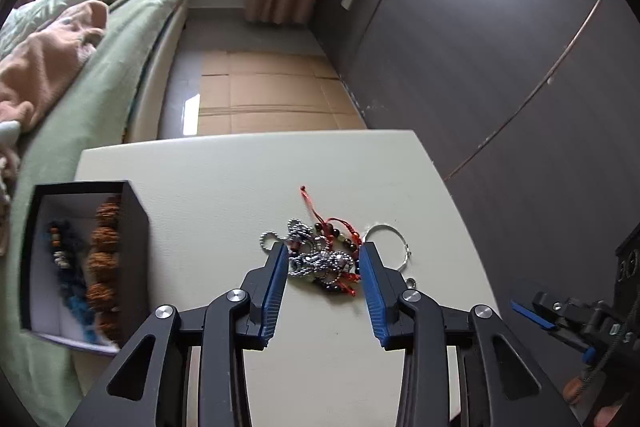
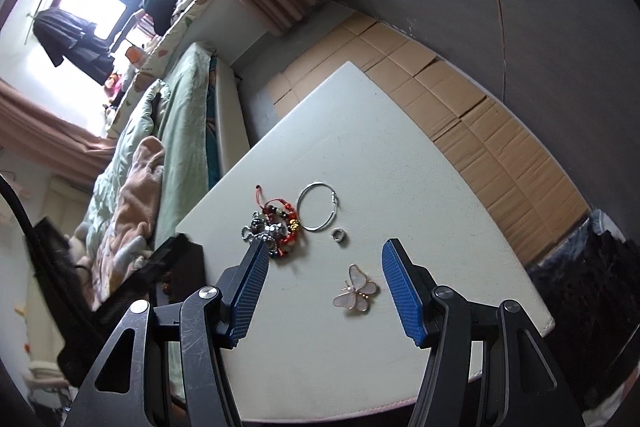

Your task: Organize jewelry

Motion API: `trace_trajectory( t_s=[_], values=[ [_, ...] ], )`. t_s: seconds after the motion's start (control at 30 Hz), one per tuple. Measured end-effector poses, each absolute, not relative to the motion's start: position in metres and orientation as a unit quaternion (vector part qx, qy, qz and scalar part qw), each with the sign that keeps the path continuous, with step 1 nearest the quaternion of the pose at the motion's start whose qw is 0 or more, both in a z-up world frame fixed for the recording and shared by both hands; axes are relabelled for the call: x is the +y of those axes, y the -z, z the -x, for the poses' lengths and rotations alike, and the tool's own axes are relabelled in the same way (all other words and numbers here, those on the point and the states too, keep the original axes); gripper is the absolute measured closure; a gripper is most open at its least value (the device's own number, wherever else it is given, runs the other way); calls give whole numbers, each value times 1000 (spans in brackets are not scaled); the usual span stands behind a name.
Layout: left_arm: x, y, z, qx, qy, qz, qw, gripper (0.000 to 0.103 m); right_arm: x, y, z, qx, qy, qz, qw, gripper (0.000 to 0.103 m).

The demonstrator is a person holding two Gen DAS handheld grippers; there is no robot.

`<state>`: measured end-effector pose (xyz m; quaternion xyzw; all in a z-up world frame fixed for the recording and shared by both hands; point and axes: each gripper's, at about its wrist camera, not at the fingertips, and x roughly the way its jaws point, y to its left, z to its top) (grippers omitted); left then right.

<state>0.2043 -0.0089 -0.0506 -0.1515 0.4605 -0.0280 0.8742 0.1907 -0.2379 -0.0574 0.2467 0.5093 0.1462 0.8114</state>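
A tangle of jewelry lies mid-table: a silver ball chain, a red cord bracelet and dark beads. My left gripper hangs over it, open, one blue pad on each side of the pile with a gap to it. A thin silver bangle and a small ring lie just to the right. In the right wrist view my right gripper is open and empty above a butterfly brooch, with the small ring, the bangle and the tangle beyond.
A black box with a white inside stands at the table's left edge and holds a brown walnut-bead bracelet and dark blue beads. A green bed lies to the left. Cardboard covers the floor beyond the white table. A dark wall runs along the right.
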Motion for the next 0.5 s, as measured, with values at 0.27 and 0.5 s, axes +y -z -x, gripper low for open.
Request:
trace_trajectory(
  t_s=[0.27,0.5],
  values=[
    [-27,71,-224,487,38,133,862,65,-243,63,-205,513,-145,-261,805,43],
    [-41,88,-239,508,36,97,855,72,-245,70,-214,528,-134,-263,796,43]
  ],
)
